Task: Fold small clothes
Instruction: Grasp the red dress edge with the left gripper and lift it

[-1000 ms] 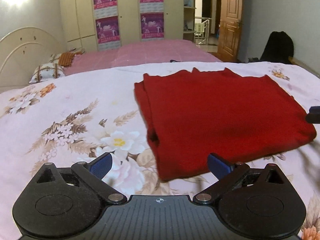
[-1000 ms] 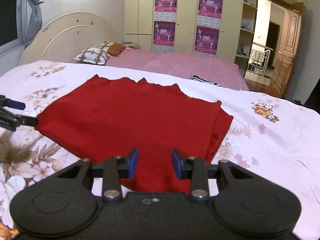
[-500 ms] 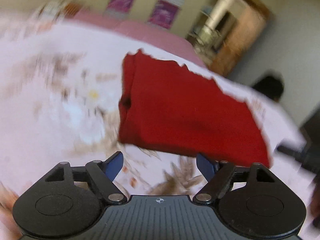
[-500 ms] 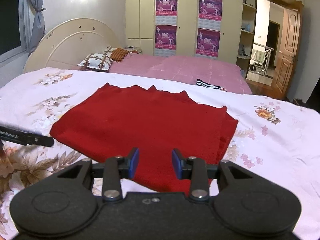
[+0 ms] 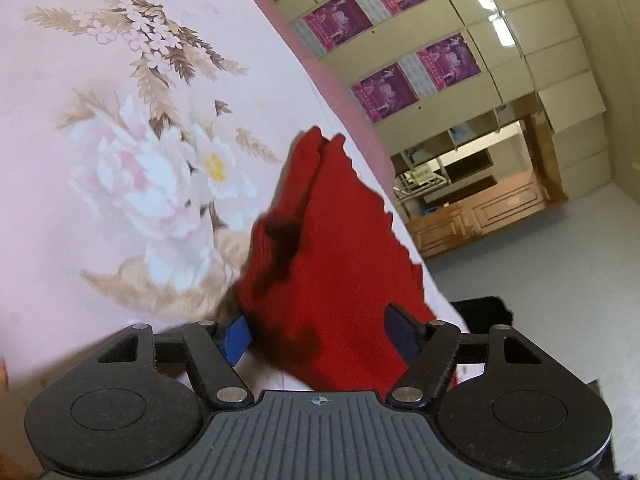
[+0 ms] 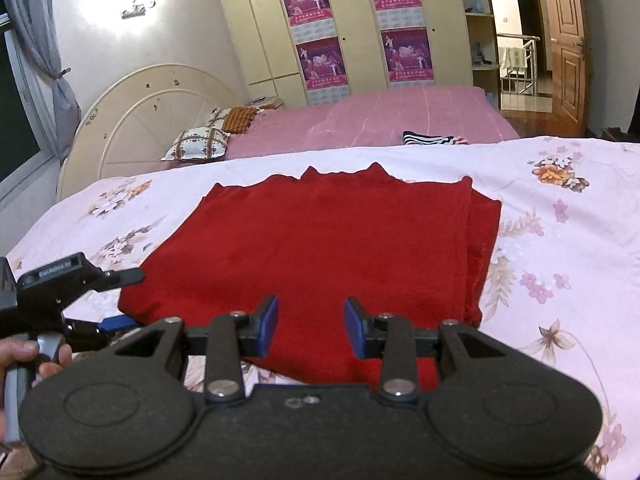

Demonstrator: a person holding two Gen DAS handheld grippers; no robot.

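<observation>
Red knit garment (image 6: 328, 248) lies folded flat on the floral bedspread (image 6: 560, 248), roughly rectangular, layered edges stacked along its right side, scalloped hem at the far edge.

Left tool (image 5: 318, 336): rolled hard onto its side, so in its own view the bed runs up the left of the frame and the wardrobe (image 5: 500, 40) tilts. It sits at the garment's near-left corner. In the right wrist view one finger sits above the cloth edge and the blue-padded one is down at bedspread level. Its jaws have just been closing, and the garment corner is between them. Lower pad (image 5: 236, 338) is right at the cloth edge; the other pad still shows a gap to the fabric, so it's partway apart, not yet clamped. A hand (image 6: 28, 360) shows at the left edge of the right wrist view, wrapped round that tool's handle.

Right tool (image 6: 311, 326): level roll, pitched down at the bed, poised over the garment's near edge about mid-width. Jaws narrowly apart, blue pads parallel. Red cloth is visible through the gap but lies behind or below it; nothing gripped, can't tell if the tips touch fabric.

Further out: second bed with pink cover (image 6: 400, 116), striped item (image 6: 434, 138) on it, two pillows (image 6: 200, 144) by the round headboard (image 6: 132, 120), posters (image 6: 406, 54) on the wardrobe doors, wooden door (image 6: 566, 40) at right.
</observation>
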